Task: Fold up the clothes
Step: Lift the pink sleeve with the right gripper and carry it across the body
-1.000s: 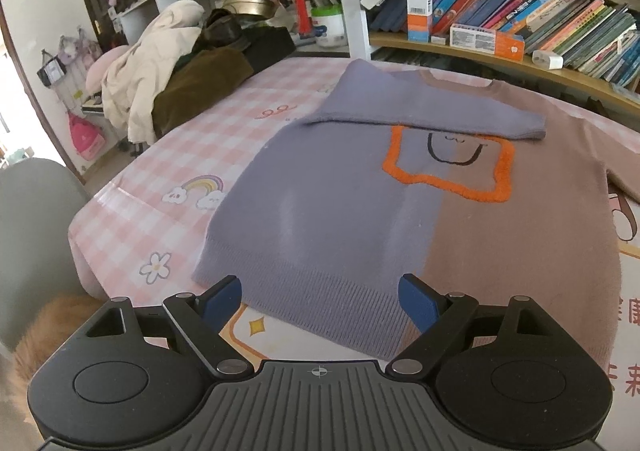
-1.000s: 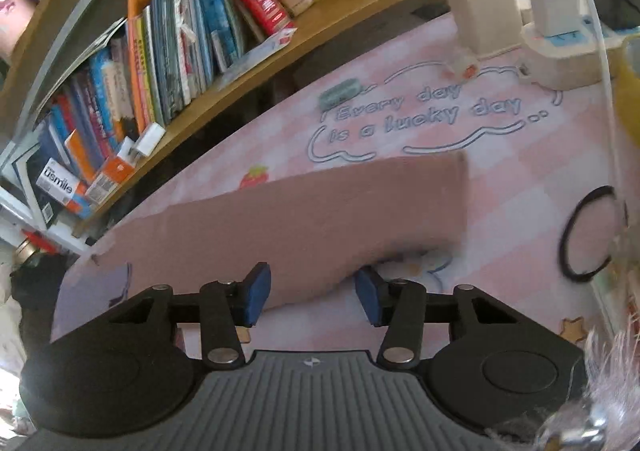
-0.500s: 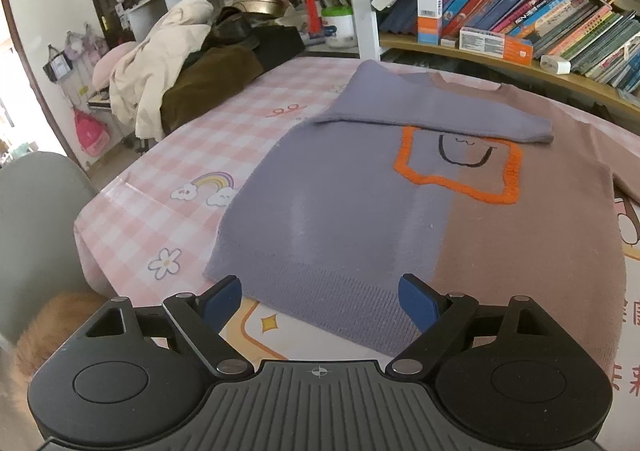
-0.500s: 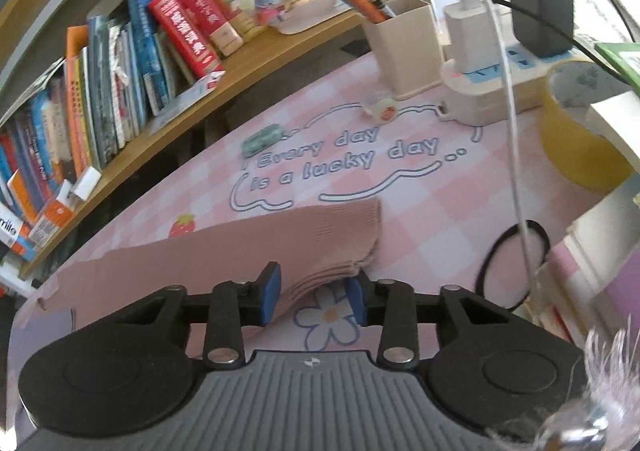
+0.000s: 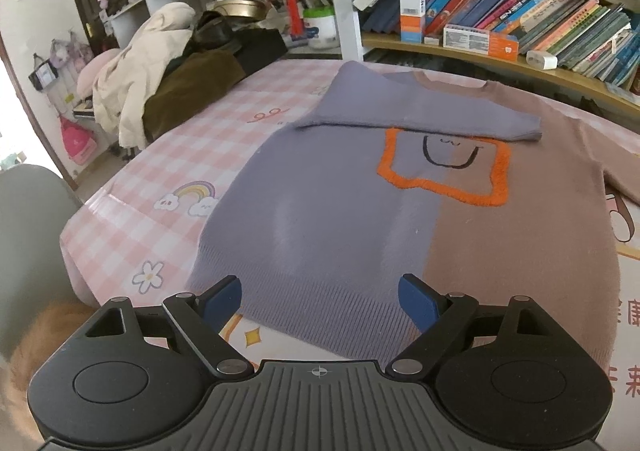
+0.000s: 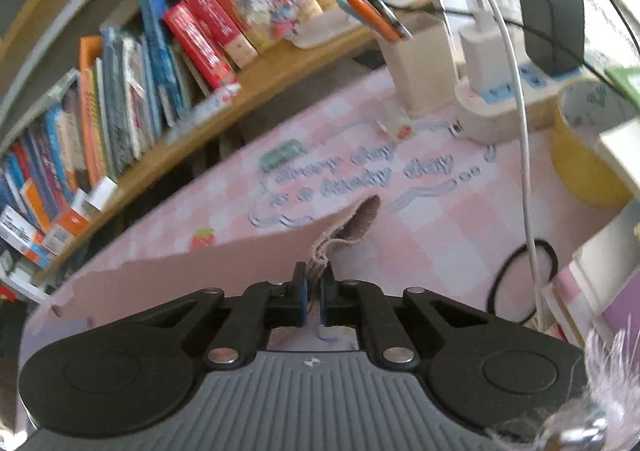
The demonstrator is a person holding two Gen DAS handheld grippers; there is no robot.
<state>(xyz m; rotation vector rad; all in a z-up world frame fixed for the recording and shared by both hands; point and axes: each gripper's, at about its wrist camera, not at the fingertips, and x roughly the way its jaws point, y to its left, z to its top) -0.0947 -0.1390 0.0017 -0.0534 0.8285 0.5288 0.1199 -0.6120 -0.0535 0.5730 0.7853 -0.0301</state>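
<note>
My right gripper (image 6: 314,285) has its fingers pinched on the cuff (image 6: 352,227) of the brown sleeve (image 6: 208,271), which runs away to my left across the pink worktop (image 6: 432,219) toward the body of the sweater (image 5: 360,219). That long axis decides the move, I think: the sleeve has to be carried leftward along its own length and laid over the chest, mirroring the purple sleeve (image 5: 420,119) already folded across the top. My left gripper (image 5: 320,303) hovers with fingers wide and empty just above the ribbed hem, nearer the body but well apart from the cuff. Only the left view shows the whole sweater and the orange patch (image 5: 444,167); only the right shows the grip itself, somewhat blurred.
</note>
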